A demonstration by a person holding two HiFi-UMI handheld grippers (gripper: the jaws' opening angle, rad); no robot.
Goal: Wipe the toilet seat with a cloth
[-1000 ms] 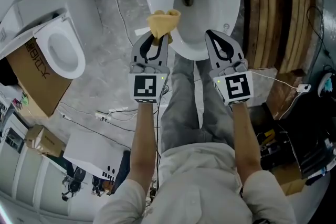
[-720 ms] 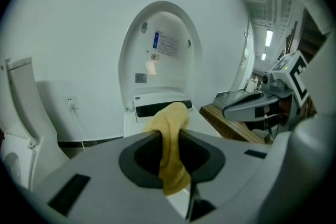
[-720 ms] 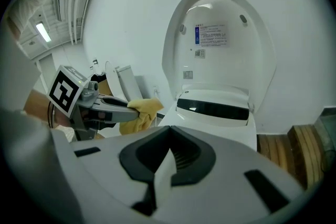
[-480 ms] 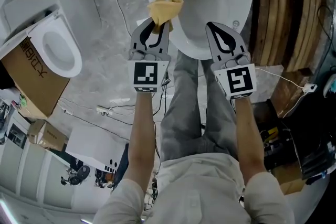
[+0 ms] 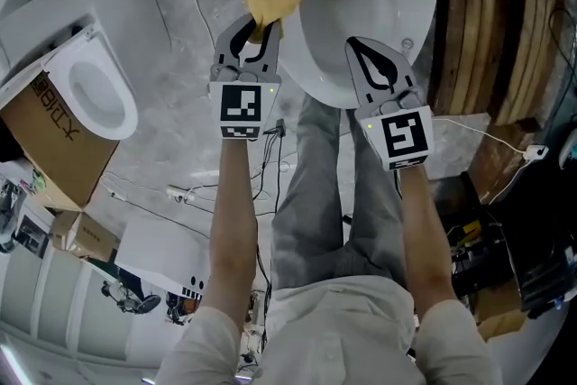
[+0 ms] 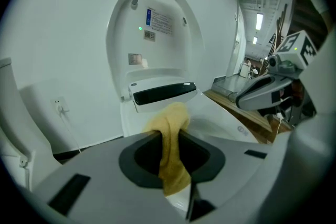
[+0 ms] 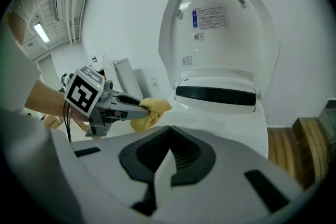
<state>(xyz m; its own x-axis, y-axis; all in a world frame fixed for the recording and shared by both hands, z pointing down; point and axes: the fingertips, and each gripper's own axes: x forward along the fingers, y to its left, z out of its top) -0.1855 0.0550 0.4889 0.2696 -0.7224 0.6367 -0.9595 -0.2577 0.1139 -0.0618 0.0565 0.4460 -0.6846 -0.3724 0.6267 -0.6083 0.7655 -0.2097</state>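
The left gripper [image 5: 256, 21] is clenched on a yellow cloth [image 5: 273, 0]. One end bunches just past its tips and the other trails back between the jaws. The bunch lies over the left rim of the seat [image 5: 416, 13], straight ahead of this gripper. The seat's long axis runs away from the person toward the raised lid [image 6: 152, 34], so a wipe would likely sweep forward or across along that rim.

The right gripper [image 5: 358, 47] has its jaws pressed together on nothing. It sits over the front right of the seat, well apart from the cloth, so the left is the working hand.

I cannot tell whether the cloth touches the seat. The head view cuts off the seat's far end, and the grippers cover part of its front.
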